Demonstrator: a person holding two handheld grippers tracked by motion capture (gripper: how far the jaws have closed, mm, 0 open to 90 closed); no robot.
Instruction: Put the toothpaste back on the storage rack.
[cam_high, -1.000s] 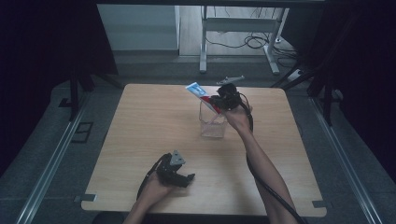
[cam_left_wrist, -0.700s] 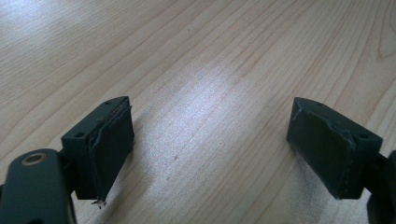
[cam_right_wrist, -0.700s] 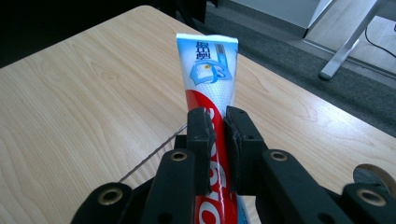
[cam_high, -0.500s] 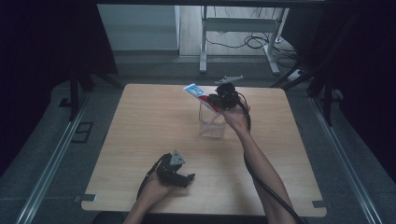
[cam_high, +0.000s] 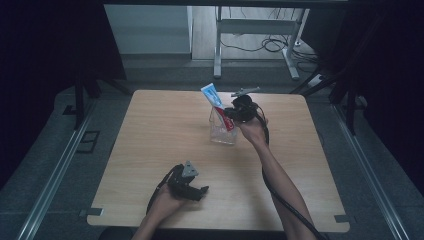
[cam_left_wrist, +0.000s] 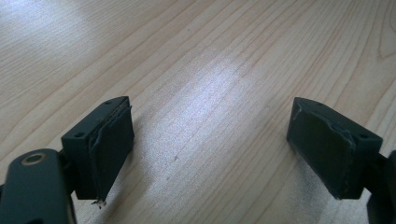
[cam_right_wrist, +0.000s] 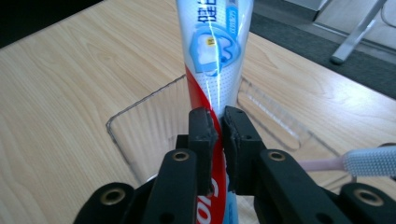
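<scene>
Toothpaste tube (cam_right_wrist: 215, 56), white w/ blue & red print, sits pinched btwn the right gripper (cam_right_wrist: 218, 122) jaws, which are closed tight on its lower-mid body; tube's flat crimped end points away from the camera, up and out over the far rim of a clear plastic container (cam_right_wrist: 140, 116). In the high view the same tube (cam_high: 216, 102) leans up-left out of the container (cam_high: 222, 131), its blue end clear above the rim, red part down inside; container stands on the far-centre part of the wooden table (cam_high: 150, 125). Right gripper (cam_high: 239, 111) is just beside the container's right side, held by the right hand (cam_high: 252, 131), forearm running back toward the bottom edge, cable trailing along it. A toothbrush head (cam_right_wrist: 373, 161) w/ pale bristles and pinkish neck shows at the right edge of the right gripper view, near the container's rim; can't tell if it's resting in or on it. Left gripper (cam_high: 187, 184) is well apart from all that, near the table's front edge, left hand (cam_high: 165, 202) holding it low over the wood, grey plate on top. Left gripper view: its gripper (cam_left_wrist: 210, 144) has jaws spread wide, nothing btwn them, bare wood grain below; pad on one jaw looks frayed at the edge. Beyond the table: grey floor, metal frame legs (cam_high: 217, 45) and loose cables.
</scene>
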